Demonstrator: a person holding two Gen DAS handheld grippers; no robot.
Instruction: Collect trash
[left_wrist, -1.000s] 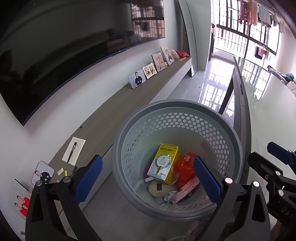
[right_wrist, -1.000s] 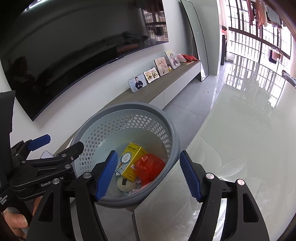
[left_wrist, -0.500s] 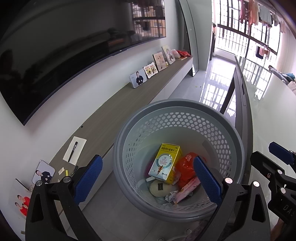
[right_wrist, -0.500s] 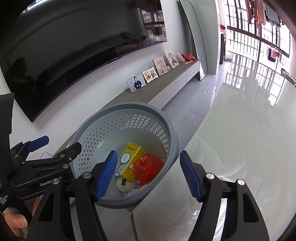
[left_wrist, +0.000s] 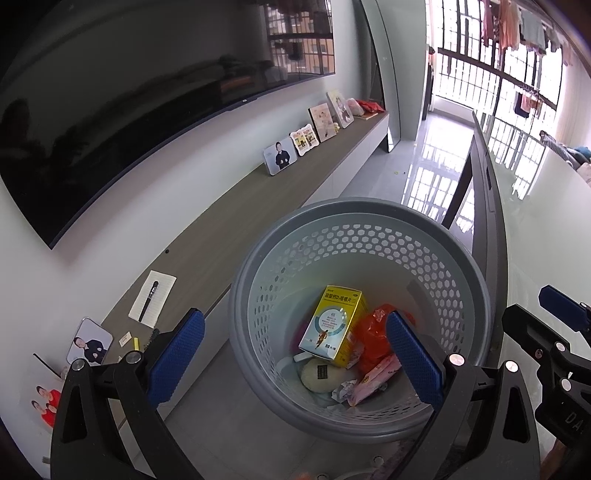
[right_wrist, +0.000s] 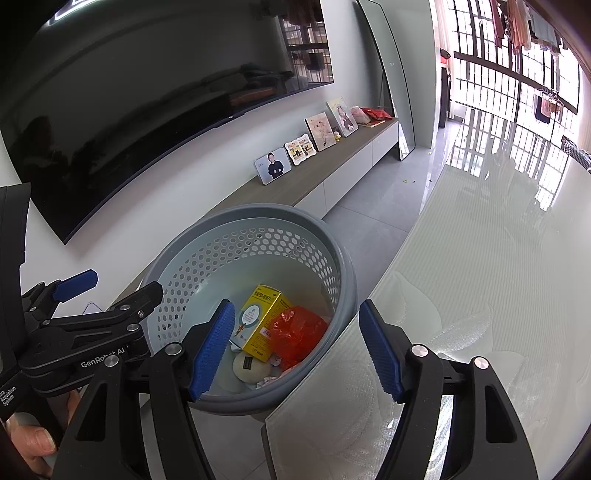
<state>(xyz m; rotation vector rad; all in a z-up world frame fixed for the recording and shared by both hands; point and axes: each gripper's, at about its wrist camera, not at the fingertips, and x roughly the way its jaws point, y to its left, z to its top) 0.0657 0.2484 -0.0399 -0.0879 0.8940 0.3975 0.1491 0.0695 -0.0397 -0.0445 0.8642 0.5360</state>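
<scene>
A grey perforated basket (left_wrist: 364, 206) stands on the floor below both grippers, against the table's edge. Inside lie a yellow box (left_wrist: 332, 321), a crumpled red plastic bag (left_wrist: 373, 332), a pale round packet (left_wrist: 319, 374) and a pink wrapper (left_wrist: 373, 380). My left gripper (left_wrist: 295, 356) hangs open above the basket with nothing between its blue pads. My right gripper (right_wrist: 295, 350) is open too and holds nothing; it hovers over the basket (right_wrist: 258, 214) rim and the table edge. The yellow box (right_wrist: 258, 317) and red bag (right_wrist: 295, 332) show between its fingers.
A white glass-topped table (right_wrist: 480, 295) fills the right side. A low cabinet (left_wrist: 229, 218) runs along the wall under a large dark TV (left_wrist: 129, 92), bearing photo frames (left_wrist: 279, 158) and a notepad with a pen (left_wrist: 152, 298). A person's hand (right_wrist: 33, 439) holds the left gripper.
</scene>
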